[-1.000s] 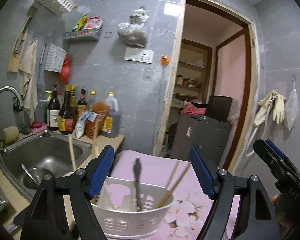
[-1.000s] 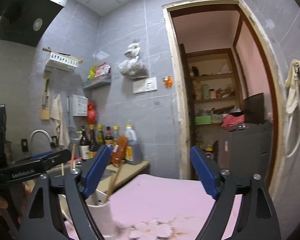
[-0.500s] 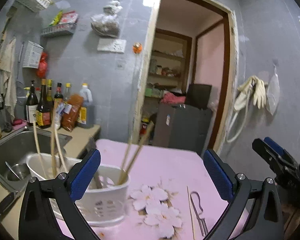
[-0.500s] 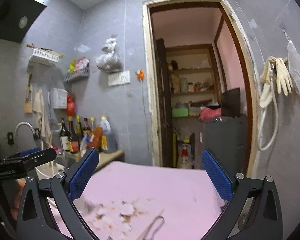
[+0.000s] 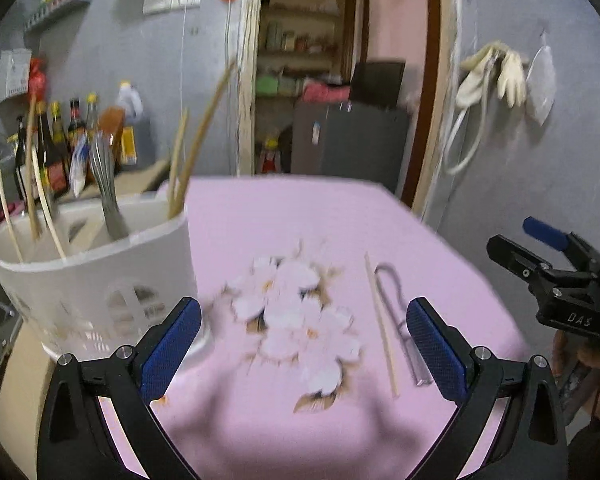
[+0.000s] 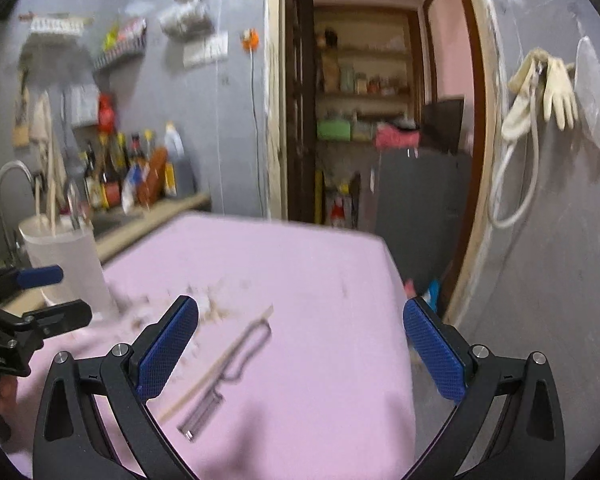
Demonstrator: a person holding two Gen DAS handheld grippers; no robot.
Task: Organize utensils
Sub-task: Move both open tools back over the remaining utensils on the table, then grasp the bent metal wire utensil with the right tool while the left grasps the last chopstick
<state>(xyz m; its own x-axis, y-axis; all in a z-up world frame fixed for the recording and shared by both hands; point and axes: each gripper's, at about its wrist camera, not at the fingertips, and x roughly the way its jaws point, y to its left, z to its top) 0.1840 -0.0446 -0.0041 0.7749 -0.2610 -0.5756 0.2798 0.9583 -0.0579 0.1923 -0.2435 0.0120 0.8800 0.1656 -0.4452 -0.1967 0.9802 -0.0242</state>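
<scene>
A white utensil holder [image 5: 96, 272] stands on the left of the pink table [image 5: 284, 216] with several chopsticks and a metal utensil [image 5: 106, 196] upright in it; it also shows in the right wrist view [image 6: 66, 260]. A single chopstick [image 5: 381, 324] and a metal peeler [image 5: 400, 328] lie side by side on the table, also in the right wrist view as chopstick [image 6: 216, 364] and peeler [image 6: 228, 376]. My left gripper [image 5: 300, 348] is open and empty above the floral print. My right gripper [image 6: 300, 348] is open and empty, just right of the peeler.
A counter with sauce bottles [image 5: 60, 140] and a sink tap [image 6: 12, 176] lies behind the holder. A doorway [image 6: 372, 120] opens beyond the table's far edge. Gloves [image 6: 540, 88] hang on the right wall, close to the table's right edge.
Both views have swung right and down. The holder has shifted to the left of each view, and the chopstick and peeler on the table are now closer.
</scene>
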